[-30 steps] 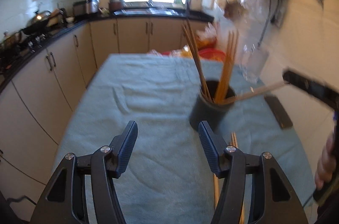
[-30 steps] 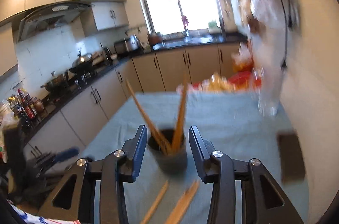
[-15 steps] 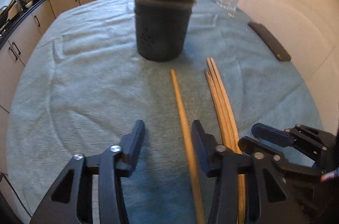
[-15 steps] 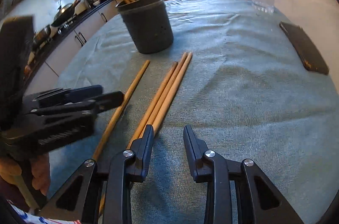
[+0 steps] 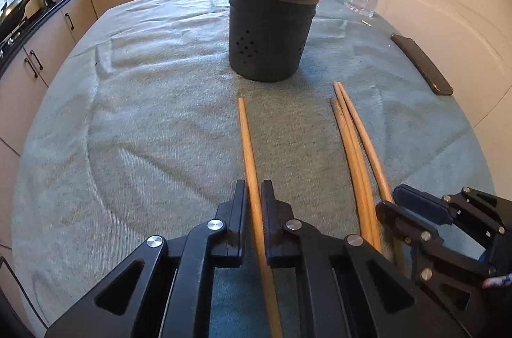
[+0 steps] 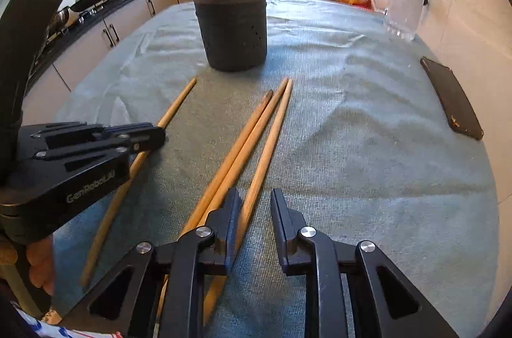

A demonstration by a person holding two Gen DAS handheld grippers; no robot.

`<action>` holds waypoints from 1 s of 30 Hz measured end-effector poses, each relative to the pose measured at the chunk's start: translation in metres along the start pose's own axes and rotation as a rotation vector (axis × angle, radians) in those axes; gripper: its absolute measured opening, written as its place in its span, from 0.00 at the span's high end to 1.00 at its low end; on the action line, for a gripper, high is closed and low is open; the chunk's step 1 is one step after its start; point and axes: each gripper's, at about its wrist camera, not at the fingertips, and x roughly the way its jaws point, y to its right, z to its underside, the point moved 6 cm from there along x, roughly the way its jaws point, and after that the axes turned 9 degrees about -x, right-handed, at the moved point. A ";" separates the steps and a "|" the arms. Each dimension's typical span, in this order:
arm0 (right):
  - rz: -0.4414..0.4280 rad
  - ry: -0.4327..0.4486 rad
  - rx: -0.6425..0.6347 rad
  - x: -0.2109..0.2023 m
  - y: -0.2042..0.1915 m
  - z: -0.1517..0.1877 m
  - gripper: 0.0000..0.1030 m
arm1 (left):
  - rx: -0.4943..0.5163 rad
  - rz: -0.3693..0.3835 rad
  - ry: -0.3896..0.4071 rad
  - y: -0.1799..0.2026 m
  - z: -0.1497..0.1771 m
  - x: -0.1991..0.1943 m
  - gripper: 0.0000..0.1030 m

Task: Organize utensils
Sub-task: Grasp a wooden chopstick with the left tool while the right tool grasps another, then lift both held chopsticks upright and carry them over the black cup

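Looking along your left gripper, you had its jaws clenched on a single wooden chopstick lying on the teal tablecloth; they had just been closing, and the stick's near end ran out of sight beneath the gripper body. Your right gripper had also just been closing, yet a gap remained: the rightmost of three chopsticks sat between the jaws against the left pad, with the right pad clear of it, so nothing was grasped there. The near ends of those three were hidden under the gripper, and the two left ones lay so tight together that they were hard to separate.

Counted on the cloth: four loose chopsticks, one apart and three bundled. One dark perforated utensil holder stood beyond their tips, holding chopsticks and other utensils whose tops were cut off by the frame, so their number was unclear. One dark flat phone-like slab lay near the wall, and one clear glass jug stood behind it, washed out by window light.
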 end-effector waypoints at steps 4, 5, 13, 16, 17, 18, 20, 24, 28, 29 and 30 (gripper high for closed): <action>0.008 -0.018 0.013 0.004 0.002 -0.007 0.80 | -0.040 0.023 0.003 -0.005 0.000 -0.001 0.92; 0.006 -0.019 0.021 0.006 0.004 -0.009 0.82 | -0.054 0.032 0.000 -0.006 0.000 -0.001 0.92; 0.012 -0.058 0.073 0.001 0.020 -0.001 0.92 | -0.123 0.072 -0.013 -0.012 0.003 -0.002 0.93; 0.036 -0.077 0.070 -0.008 0.027 0.010 0.93 | -0.120 0.059 -0.015 -0.011 0.007 -0.004 0.93; 0.046 -0.084 0.066 -0.011 0.030 0.016 0.93 | -0.120 0.057 -0.018 -0.011 0.009 -0.006 0.93; 0.054 -0.088 0.063 -0.014 0.033 0.021 0.93 | -0.120 0.057 -0.020 -0.011 0.012 -0.007 0.93; 0.073 -0.094 0.058 -0.023 0.040 0.029 0.93 | -0.119 0.058 -0.029 -0.011 0.015 -0.009 0.93; 0.059 -0.100 0.070 -0.030 0.048 0.038 0.90 | -0.123 0.060 -0.055 -0.011 0.018 -0.012 0.93; 0.044 -0.099 0.068 -0.028 0.048 0.035 0.81 | -0.146 0.077 -0.094 -0.014 0.017 -0.013 0.93; 0.033 -0.099 0.068 -0.027 0.048 0.033 0.76 | -0.150 0.083 -0.105 -0.015 0.016 -0.013 0.93; 0.029 -0.100 0.065 -0.025 0.046 0.032 0.76 | -0.151 0.086 -0.118 -0.015 0.015 -0.013 0.93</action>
